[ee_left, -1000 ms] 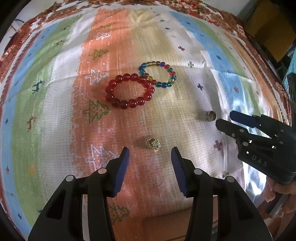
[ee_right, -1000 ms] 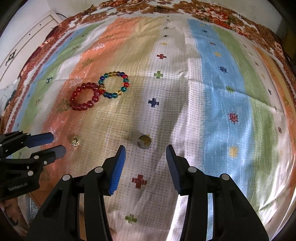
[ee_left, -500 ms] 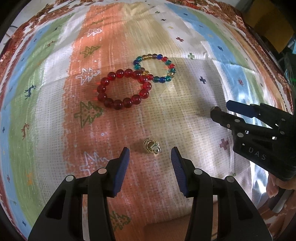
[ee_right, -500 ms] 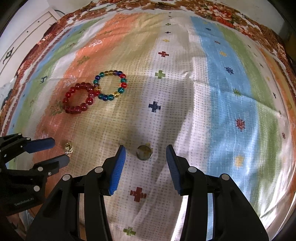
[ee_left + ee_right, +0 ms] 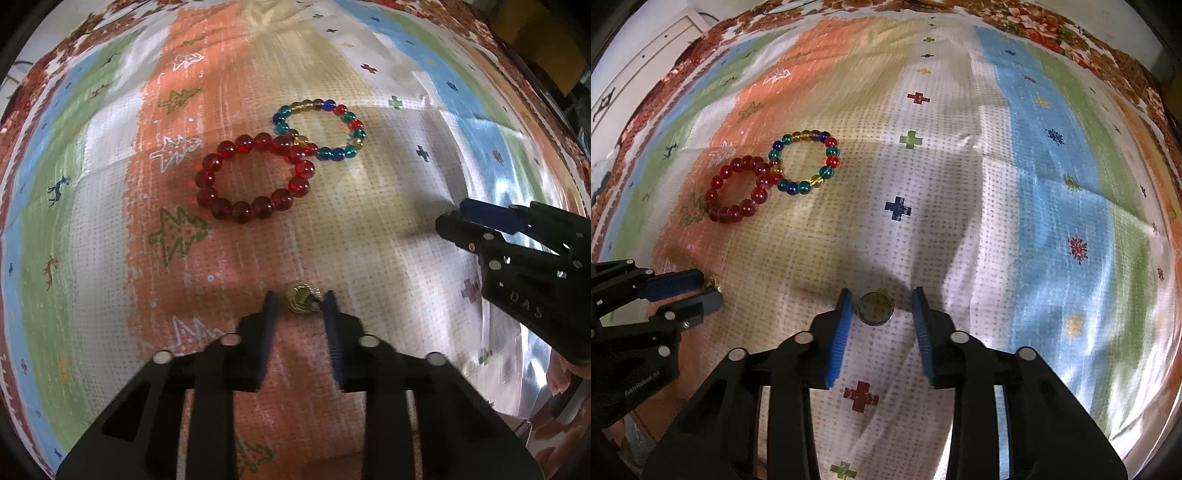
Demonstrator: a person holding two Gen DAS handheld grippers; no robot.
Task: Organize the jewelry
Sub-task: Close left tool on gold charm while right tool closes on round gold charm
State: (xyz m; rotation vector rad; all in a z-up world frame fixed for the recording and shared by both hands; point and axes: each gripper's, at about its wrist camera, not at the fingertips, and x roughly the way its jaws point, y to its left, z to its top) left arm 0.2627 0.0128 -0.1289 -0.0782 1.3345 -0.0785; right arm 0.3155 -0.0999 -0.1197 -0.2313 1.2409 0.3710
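On the striped cloth (image 5: pixel 369 251) a small gold ring (image 5: pixel 302 302) sits between the tips of my left gripper (image 5: pixel 300 305). Its jaws are closing and a thin gap still shows beside the ring. A silver ring (image 5: pixel 875 309) lies between the blue pads of my right gripper (image 5: pixel 882 306), which is also closing, with a gap on the ring's right. A red bead bracelet (image 5: pixel 243 212) overlaps a multicoloured bead bracelet (image 5: pixel 334 153) farther back. The right gripper (image 5: pixel 452 218) hides the silver ring in the left wrist view. In the right wrist view, the left gripper (image 5: pixel 711 290) sits at the left edge.
The cloth has creases and folds near the right gripper (image 5: pixel 979 155). A white cabinet (image 5: pixel 646 55) stands beyond the table's far left edge. A yellow object (image 5: pixel 535 44) is past the far right edge. A hand (image 5: pixel 565 373) holds the right gripper.
Both grippers have come down over their rings, and both pairs of jaws have narrowed from wide open to close around them. The bracelets have not moved.
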